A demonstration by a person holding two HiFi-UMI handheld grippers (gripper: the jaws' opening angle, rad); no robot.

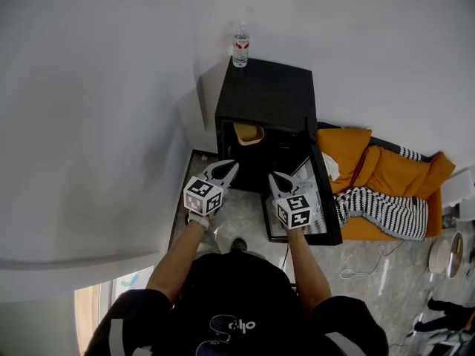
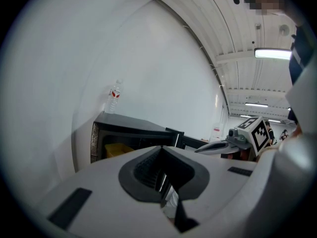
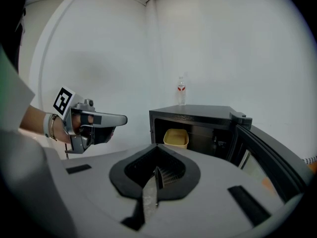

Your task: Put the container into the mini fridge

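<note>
The black mini fridge (image 1: pixel 263 95) stands against the wall with its door (image 1: pixel 324 199) swung open to the right. Inside it, on the left, sits the yellow container (image 1: pixel 249 133), which also shows in the right gripper view (image 3: pixel 176 138) and the left gripper view (image 2: pixel 118 149). My left gripper (image 1: pixel 228 169) hovers in front of the opening, shut and holding nothing. My right gripper (image 1: pixel 275 179) hangs beside it near the door, also shut and empty. Neither touches the fridge or the container.
A water bottle (image 1: pixel 240 47) stands on the fridge's top at the back. An orange sofa with a striped blanket (image 1: pixel 386 199) lies right of the door. A white cable (image 1: pixel 364 262) trails on the floor. The white wall runs behind and to the left.
</note>
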